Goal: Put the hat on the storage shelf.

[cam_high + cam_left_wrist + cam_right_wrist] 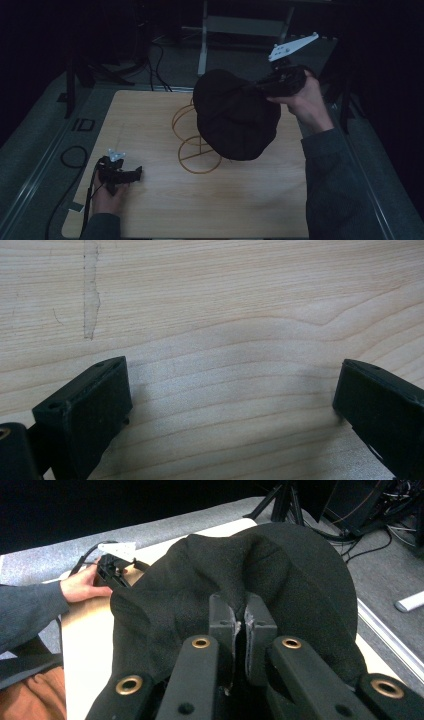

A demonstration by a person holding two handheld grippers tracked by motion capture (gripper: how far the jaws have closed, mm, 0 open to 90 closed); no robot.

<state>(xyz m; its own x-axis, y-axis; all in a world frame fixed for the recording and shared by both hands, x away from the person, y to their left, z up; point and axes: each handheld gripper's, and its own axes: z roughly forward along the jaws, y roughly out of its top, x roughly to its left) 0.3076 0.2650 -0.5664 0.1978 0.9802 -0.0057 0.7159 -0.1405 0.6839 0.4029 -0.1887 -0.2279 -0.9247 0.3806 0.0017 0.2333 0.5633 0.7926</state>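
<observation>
Black hat (235,117) hangs at frame centre, pinched by my right tool (265,87) above the wire stand (192,145). Lower left, my left tool (132,175) rests wide apart on bare counter (240,200), well clear of its near edge.

1. The left gripper (134,174) lies low at the near left, held in the left hand (107,195), its jaws standing wide apart.
2. The right gripper (250,88) is raised in the right hand (306,102), jaws pinched together on a fold of black cloth (280,575).
</observation>
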